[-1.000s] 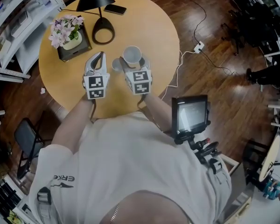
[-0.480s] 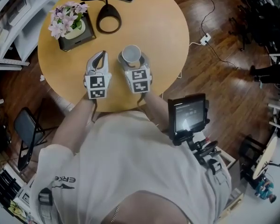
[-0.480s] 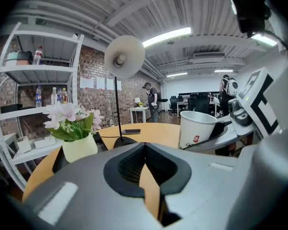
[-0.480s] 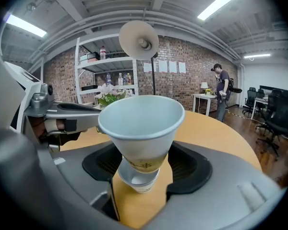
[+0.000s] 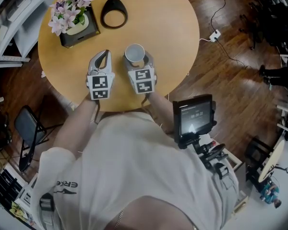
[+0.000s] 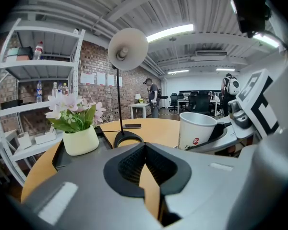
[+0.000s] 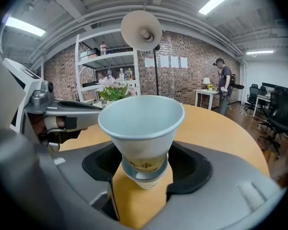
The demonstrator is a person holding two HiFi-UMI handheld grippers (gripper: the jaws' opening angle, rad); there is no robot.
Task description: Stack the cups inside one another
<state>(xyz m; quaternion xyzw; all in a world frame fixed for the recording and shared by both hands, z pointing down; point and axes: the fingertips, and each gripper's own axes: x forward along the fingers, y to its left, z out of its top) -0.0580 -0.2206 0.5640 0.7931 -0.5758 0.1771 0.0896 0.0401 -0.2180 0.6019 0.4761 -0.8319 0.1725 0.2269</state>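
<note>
Right gripper (image 7: 144, 172): clamped on the nested cups (image 7: 141, 123)
Left gripper (image 6: 145, 150): fingers closed, empty
Change: cups lower, nearer the table (image 5: 173, 32) — stack apparently done, set-down pending

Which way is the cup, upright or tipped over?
Upright: the cup shows its open mouth on top, narrow base below.
</note>
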